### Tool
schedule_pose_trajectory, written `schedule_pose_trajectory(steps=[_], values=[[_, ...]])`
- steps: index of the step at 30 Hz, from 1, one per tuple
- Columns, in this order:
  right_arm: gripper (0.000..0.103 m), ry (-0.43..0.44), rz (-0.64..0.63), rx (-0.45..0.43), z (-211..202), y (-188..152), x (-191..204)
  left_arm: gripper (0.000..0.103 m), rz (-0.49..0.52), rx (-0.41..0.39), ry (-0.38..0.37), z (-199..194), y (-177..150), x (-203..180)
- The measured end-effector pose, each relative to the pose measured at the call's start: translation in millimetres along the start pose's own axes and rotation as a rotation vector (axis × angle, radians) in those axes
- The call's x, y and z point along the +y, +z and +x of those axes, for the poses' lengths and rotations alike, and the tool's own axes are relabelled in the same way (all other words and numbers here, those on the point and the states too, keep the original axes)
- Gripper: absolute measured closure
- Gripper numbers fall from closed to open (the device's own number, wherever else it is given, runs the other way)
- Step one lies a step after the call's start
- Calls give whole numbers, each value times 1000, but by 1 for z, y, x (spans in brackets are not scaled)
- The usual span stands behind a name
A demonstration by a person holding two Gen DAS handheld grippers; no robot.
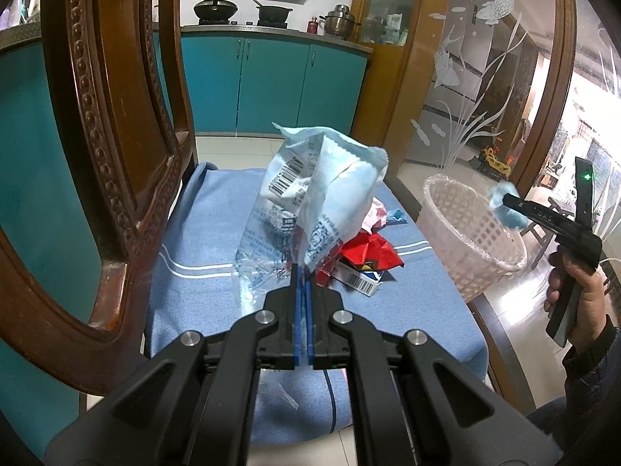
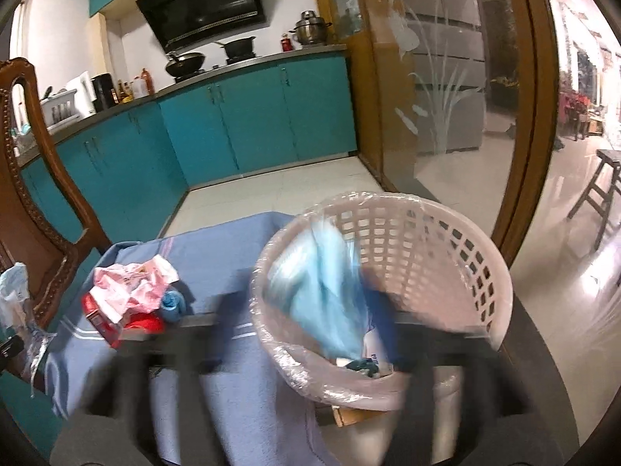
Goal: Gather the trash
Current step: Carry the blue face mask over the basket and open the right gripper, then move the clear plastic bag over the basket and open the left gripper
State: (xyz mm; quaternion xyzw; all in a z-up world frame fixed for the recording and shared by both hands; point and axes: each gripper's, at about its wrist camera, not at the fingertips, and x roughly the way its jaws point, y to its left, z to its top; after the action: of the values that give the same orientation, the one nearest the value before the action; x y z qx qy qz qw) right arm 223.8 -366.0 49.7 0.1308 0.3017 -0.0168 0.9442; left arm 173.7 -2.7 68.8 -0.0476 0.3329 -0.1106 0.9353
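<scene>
The trash sits in a small heap on the blue cloth (image 1: 202, 233) that covers the table, toward its far edge: a crumpled pink wrapper (image 2: 134, 283), a red wrapper (image 1: 368, 252), a small carton with a barcode (image 1: 361, 281) and a blue scrap (image 2: 172, 305). One piece is lifted clear of the heap: a pale blue and white plastic bag (image 1: 326, 178), with a clear printed film hanging beside it, stands up from the left gripper (image 1: 302, 272), whose blue pads are pressed together on the bag's lower edge. At the right edge of the table stands a white lattice basket (image 1: 465, 233) lined with clear plastic. Over it hangs a light blue piece of trash (image 2: 330, 295), blurred. The right gripper (image 1: 508, 207), held in a hand (image 1: 582, 283), is above the basket's rim; its jaws are spread, and the blue piece hangs just below them.
</scene>
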Motion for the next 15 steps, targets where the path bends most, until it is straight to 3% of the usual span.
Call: schedule_pose_trajectory(steps=[10,15], values=[[10,-3,-13,-204,-63,3,19,100,55,17,-16,6,-6,-14],[10,20,35,-257,-77,7,16,100,117,61,-51,21,-15,-46]])
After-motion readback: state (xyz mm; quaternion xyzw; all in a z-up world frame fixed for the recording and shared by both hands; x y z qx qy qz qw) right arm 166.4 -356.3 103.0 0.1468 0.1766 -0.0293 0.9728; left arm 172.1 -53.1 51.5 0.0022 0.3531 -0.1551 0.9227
